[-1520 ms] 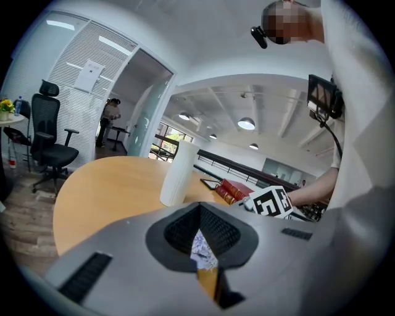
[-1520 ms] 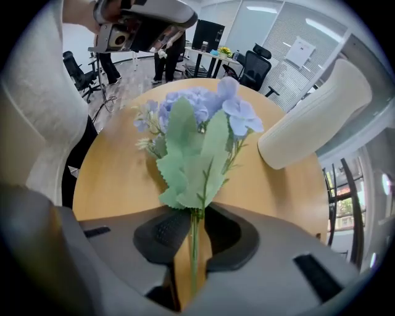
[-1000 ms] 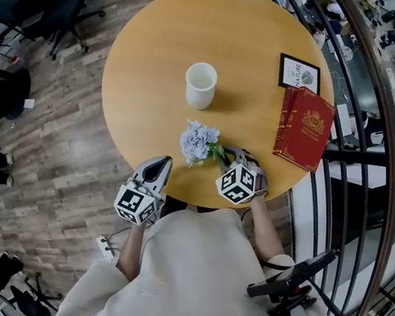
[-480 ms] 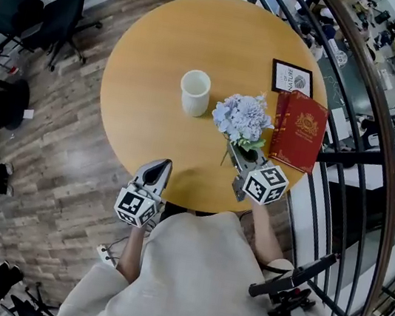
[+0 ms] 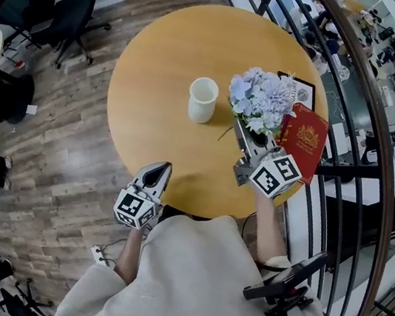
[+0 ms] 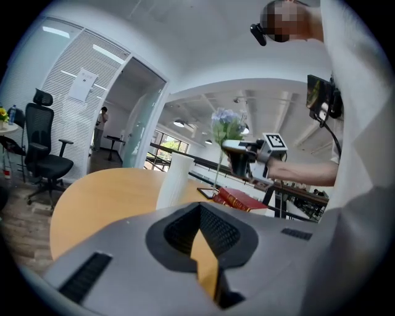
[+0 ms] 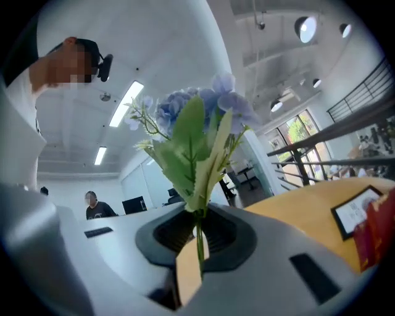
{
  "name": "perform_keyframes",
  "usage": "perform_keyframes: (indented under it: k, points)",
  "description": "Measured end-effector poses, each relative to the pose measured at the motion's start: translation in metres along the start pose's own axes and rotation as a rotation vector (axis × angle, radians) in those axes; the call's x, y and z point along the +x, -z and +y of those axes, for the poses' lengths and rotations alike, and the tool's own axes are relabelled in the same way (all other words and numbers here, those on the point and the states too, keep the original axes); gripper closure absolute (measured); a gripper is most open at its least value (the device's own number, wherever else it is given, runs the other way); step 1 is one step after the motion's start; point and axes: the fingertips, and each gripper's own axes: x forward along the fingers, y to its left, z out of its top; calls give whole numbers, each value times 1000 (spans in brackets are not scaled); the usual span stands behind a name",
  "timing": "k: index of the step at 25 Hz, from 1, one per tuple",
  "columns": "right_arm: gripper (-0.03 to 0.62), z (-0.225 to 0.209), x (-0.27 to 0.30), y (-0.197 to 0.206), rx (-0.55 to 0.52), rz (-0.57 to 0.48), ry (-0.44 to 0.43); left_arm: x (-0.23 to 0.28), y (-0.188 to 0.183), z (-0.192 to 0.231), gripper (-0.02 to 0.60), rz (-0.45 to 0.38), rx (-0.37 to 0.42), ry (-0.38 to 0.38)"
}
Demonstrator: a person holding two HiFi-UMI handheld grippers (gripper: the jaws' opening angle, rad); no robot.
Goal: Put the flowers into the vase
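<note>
Now right tongs [image 5: 245,134] clamped on flowers [image 5: 261,100], lifted off table near vase [image 5: 203,100]; left tongs [image 5: 159,170] together, unmoved.

Bare tabletop [image 5: 162,57] surrounds the vase [image 5: 203,100]; book [image 5: 306,138] and seemingly a frame [image 5: 303,94] crowd right.

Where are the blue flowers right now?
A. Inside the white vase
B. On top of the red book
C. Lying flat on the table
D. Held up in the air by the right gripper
D. The right gripper is shut on the green stem and holds the flowers up above the table, while the white vase stands beside them with nothing in it.
</note>
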Motion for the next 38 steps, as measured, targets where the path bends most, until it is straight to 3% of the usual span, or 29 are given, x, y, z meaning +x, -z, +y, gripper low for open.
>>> perform_keyframes:
  k: [6, 11, 17, 23, 29, 31, 34, 38]
  points:
    - [546, 42, 46, -100, -212, -159, -126, -16, -1, 4, 575, -19, -6, -54]
    - [546, 58, 80, -128, -277, -196, -186, -30, -9, 16, 575, -32, -19, -120]
    - [545, 34, 101, -78, -254, -140, -153, -44, -4, 31, 575, -28, -28, -178]
    - [543, 4, 94, -22, -212, -75, -81, -48, -5, 33, 575, -15, -33, -188]
    - [499, -1, 93, 7, -287, 3, -14, -42, -3, 28, 575, -4, -34, -176]
    - [460, -5, 93, 22, -323, 61, 2, -40, -3, 24, 575, -4, -33, -170]
    - [318, -8, 94, 48, -378, 153, 17, -38, -1, 21, 575, -1, -29, -166]
    - [235, -11, 94, 63, -412, 168, 45, -37, 3, 21, 575, -5, -29, -171]
